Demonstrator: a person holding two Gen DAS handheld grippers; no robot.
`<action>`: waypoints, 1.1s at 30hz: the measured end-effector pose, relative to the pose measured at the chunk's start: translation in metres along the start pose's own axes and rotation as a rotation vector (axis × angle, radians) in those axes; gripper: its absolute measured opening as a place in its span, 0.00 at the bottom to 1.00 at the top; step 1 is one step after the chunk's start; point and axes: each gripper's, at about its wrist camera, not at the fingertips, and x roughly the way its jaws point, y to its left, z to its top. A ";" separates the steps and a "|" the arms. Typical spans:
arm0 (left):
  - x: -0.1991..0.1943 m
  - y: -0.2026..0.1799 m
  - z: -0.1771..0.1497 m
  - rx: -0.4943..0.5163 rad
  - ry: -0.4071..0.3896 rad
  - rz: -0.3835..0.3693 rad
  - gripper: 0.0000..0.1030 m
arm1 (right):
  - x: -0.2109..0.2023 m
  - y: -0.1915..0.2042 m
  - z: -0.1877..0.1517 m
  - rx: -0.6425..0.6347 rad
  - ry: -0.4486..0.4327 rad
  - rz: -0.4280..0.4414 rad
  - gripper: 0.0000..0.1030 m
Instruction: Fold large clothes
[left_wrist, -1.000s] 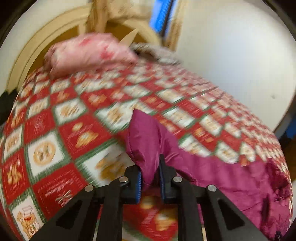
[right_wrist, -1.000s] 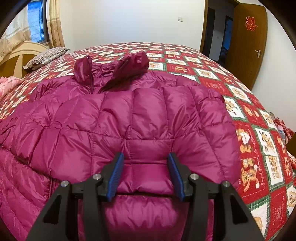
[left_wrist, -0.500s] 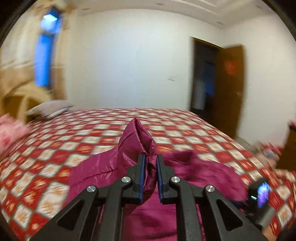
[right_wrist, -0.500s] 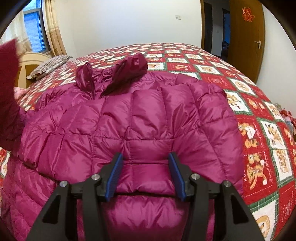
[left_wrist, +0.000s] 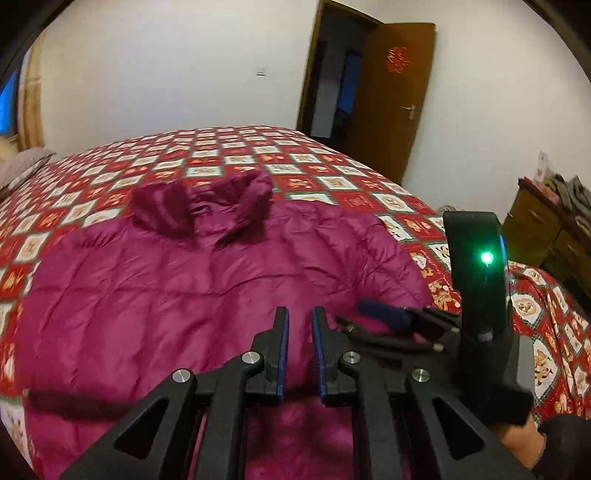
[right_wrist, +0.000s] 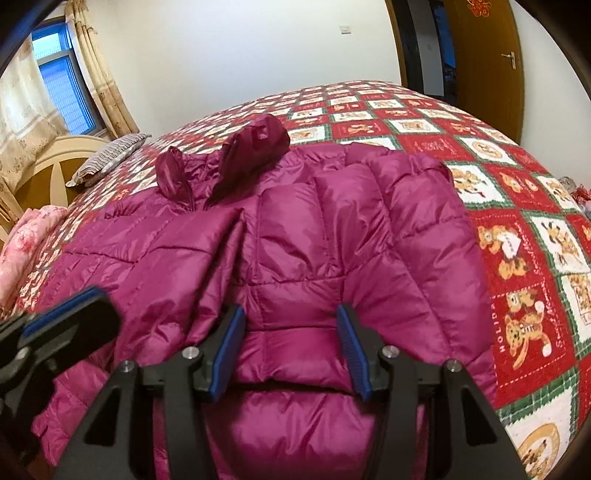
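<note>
A magenta quilted puffer jacket (left_wrist: 207, 280) lies spread on the bed, collar (left_wrist: 199, 206) at the far side. In the right wrist view (right_wrist: 314, 236) its left sleeve lies folded across the body. My left gripper (left_wrist: 298, 321) hovers over the jacket's middle with its jaws slightly apart and nothing between them. It also shows in the right wrist view (right_wrist: 62, 325) at the left. My right gripper (right_wrist: 291, 321) is wide open just above the jacket's near part. It shows in the left wrist view (left_wrist: 384, 314) too.
The bed has a red, white and green patchwork quilt (right_wrist: 517, 236). A striped pillow (right_wrist: 110, 158) and a pink pillow (right_wrist: 26, 243) lie by the headboard at left. A brown door (left_wrist: 391, 96) and a wooden dresser (left_wrist: 546, 225) stand to the right.
My left gripper carried the sleeve over the jacket's body and let it go; its jaws have parted. The sleeve now lies folded across the jacket. The right gripper stayed open, barely moving.
</note>
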 end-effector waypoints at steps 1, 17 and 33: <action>-0.011 0.003 -0.003 -0.001 -0.004 0.011 0.17 | -0.001 0.001 0.000 -0.003 0.000 -0.004 0.53; -0.150 0.136 -0.033 -0.267 -0.212 0.352 0.86 | 0.010 0.067 0.020 -0.086 0.114 0.056 0.32; -0.102 0.159 0.029 -0.273 -0.179 0.474 0.86 | -0.014 0.043 0.032 -0.269 0.051 -0.025 0.40</action>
